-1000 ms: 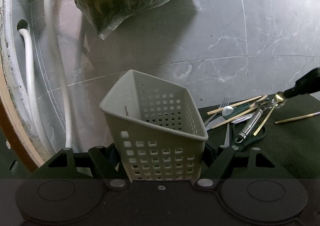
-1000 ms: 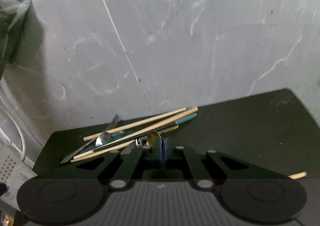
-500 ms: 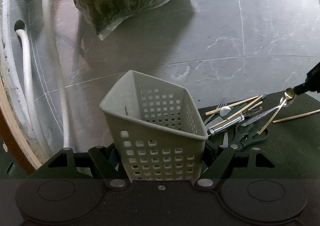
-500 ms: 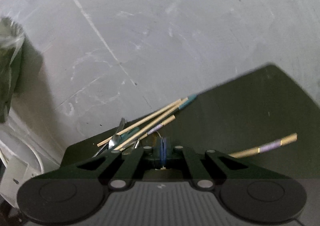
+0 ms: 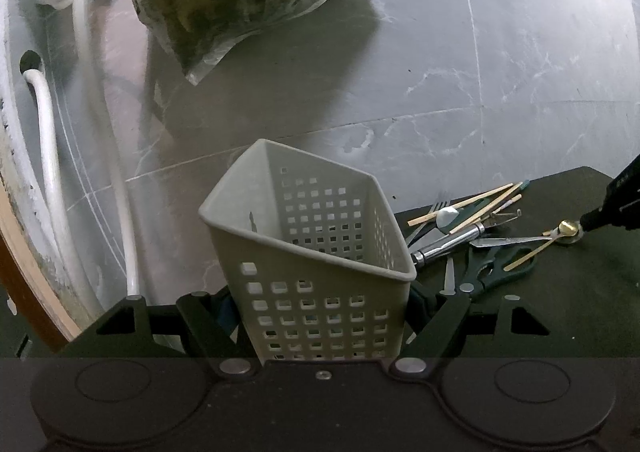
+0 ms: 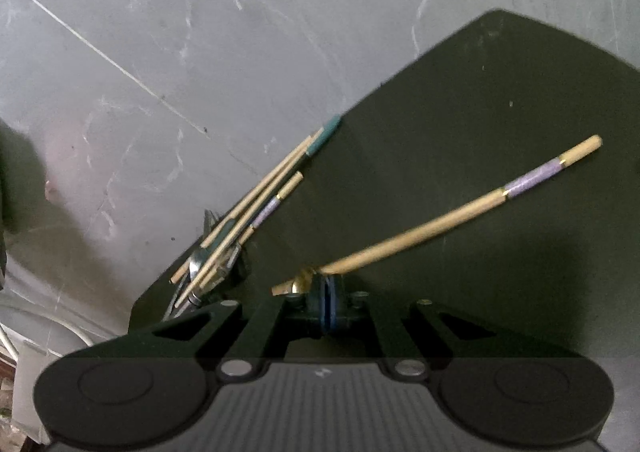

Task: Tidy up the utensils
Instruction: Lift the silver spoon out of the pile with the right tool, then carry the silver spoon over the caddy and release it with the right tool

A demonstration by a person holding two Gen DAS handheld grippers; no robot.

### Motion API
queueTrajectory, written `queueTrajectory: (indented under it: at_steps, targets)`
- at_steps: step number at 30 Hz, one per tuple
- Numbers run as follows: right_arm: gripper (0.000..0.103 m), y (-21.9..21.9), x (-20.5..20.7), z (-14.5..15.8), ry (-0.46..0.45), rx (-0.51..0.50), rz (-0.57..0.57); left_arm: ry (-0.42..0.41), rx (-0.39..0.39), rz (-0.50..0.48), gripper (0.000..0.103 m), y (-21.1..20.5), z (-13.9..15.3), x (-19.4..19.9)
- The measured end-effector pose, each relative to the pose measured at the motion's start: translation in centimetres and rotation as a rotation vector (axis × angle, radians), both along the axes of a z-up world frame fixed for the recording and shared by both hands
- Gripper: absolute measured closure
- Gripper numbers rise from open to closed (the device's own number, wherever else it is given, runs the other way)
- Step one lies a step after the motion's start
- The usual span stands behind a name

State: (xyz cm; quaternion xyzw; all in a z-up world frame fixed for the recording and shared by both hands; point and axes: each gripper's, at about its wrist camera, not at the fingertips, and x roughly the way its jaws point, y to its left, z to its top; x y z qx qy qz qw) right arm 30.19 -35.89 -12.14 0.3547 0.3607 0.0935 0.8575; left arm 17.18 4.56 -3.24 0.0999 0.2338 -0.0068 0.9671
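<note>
My left tongs (image 5: 326, 304) are clamped across the width of the perforated basket (image 5: 320, 236), low in the centre of the left view. I hold it tilted, mouth facing up and towards the right of the frame, so that a utensil can go in handle-first without me turning it. The basket looks empty as far as I can see through the holes.

My right tongs (image 6: 329, 288) are down on the dark mat (image 5: 560, 312), pads almost together and just starting to part. The rim of the gold spoon (image 5: 567, 228) sits pinched at their very tips. In the left view the spoon lies at the right edge, bowl at the tongs and handle running down-left across the scissors (image 5: 500, 272). I judge the pinch on a thin bowl rim to be poor for carrying, which would explain the spoon resting on the mat.

The rest of the job is untouched. The chopsticks (image 5: 468, 206), a fork (image 5: 438, 208) and a metal-handled tool (image 5: 452, 246) lie crossed in a heap just right of the basket. One purple-banded chopstick (image 6: 460, 216) lies apart, slanting to the upper right of the right view, its near end touching the spoon. Lifting the spoon could drag that stick along.
</note>
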Motion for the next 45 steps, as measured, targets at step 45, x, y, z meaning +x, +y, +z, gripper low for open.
queueTrajectory:
  at_steps: [45]
  targets:
    - [0.103, 23.8, -10.4, 22.0, -0.922, -0.681, 0.576, -0.015, 0.02, -0.008, 0.025, -0.4, 0.0, -0.7]
